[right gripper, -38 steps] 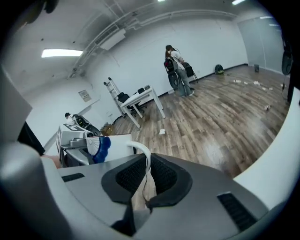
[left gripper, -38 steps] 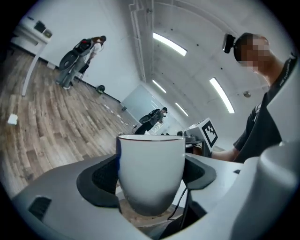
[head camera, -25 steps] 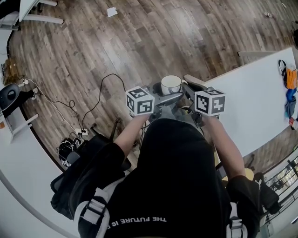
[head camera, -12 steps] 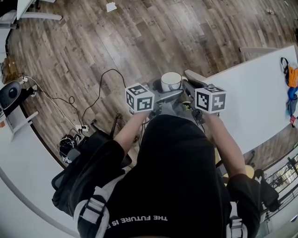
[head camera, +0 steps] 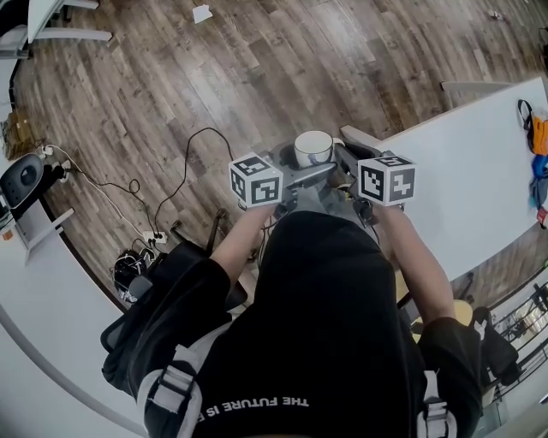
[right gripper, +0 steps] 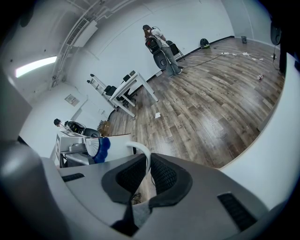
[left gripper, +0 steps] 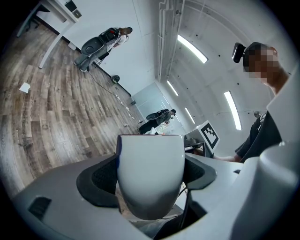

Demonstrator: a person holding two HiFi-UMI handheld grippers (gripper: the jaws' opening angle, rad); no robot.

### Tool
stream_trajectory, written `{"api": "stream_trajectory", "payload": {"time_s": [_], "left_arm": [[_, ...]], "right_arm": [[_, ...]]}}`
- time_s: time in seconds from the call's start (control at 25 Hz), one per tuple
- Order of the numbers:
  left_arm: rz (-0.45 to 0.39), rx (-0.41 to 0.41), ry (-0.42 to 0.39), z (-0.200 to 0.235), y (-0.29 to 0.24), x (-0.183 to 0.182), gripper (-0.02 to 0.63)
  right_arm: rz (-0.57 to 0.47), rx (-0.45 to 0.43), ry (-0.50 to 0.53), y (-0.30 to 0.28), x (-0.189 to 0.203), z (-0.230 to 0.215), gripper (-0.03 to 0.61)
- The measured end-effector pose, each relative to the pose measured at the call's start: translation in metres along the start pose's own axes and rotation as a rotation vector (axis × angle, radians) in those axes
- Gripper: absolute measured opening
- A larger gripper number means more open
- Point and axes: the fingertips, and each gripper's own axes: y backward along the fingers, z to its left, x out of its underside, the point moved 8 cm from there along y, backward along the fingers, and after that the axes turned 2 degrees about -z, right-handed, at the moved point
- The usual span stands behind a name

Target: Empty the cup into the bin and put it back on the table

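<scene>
I hold a white cup [head camera: 313, 147] upright in front of the person's body, over the wood floor just off the corner of the white table [head camera: 462, 180]. My left gripper [head camera: 306, 175] is shut on the cup's body; in the left gripper view the cup [left gripper: 150, 173] fills the gap between the dark pads [left gripper: 101, 176]. My right gripper [head camera: 346, 162] is shut on the cup's handle [right gripper: 142, 155], which stands thin and white between its pads. The cup's wall [right gripper: 115, 146] shows a blue pattern there. What is inside the cup is hidden, and no bin is plainly in view.
Black cables and a power strip [head camera: 154, 238] lie on the floor at the left, near a black bag [head camera: 128, 275]. A white desk [head camera: 34, 299] curves along the lower left. Bright items [head camera: 535, 141] lie at the table's far right edge. A paper scrap [head camera: 202, 13] lies on the floor.
Both grippers and the cup have drifted a little away from the body; the grips are unchanged.
</scene>
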Motion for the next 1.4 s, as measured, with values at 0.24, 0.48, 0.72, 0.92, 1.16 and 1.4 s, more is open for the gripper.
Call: {"api": "stream_trajectory", "payload": {"time_s": [0.24, 0.48, 0.72, 0.92, 1.16, 1.4], "left_arm": [[0.011, 0.0, -0.015, -0.005, 0.001, -0.001, 0.387], [-0.035, 0.046, -0.287, -0.042, 0.005, -0.037, 0.387], [-0.129, 0.183, -0.766, -0.119, -0.015, -0.075, 0.387], [-0.095, 0.355, -0.886, -0.173, -0.051, -0.071, 0.387], [0.048, 0.584, -0.952, -0.238, -0.132, -0.015, 0.387], [0.213, 0.834, -0.969, -0.329, -0.229, 0.065, 0.387]], "right_arm": [[-0.007, 0.02, 0.003, 0.003, 0.001, 0.004, 0.044], [-0.25, 0.045, 0.189, 0.038, -0.025, 0.03, 0.044], [-0.675, 0.128, 0.547, 0.125, -0.048, 0.052, 0.044], [-0.837, 0.251, 0.585, 0.197, -0.027, 0.047, 0.044], [-0.945, 0.463, 0.484, 0.285, 0.051, 0.0, 0.044], [-1.027, 0.732, 0.318, 0.393, 0.147, -0.048, 0.044]]}}
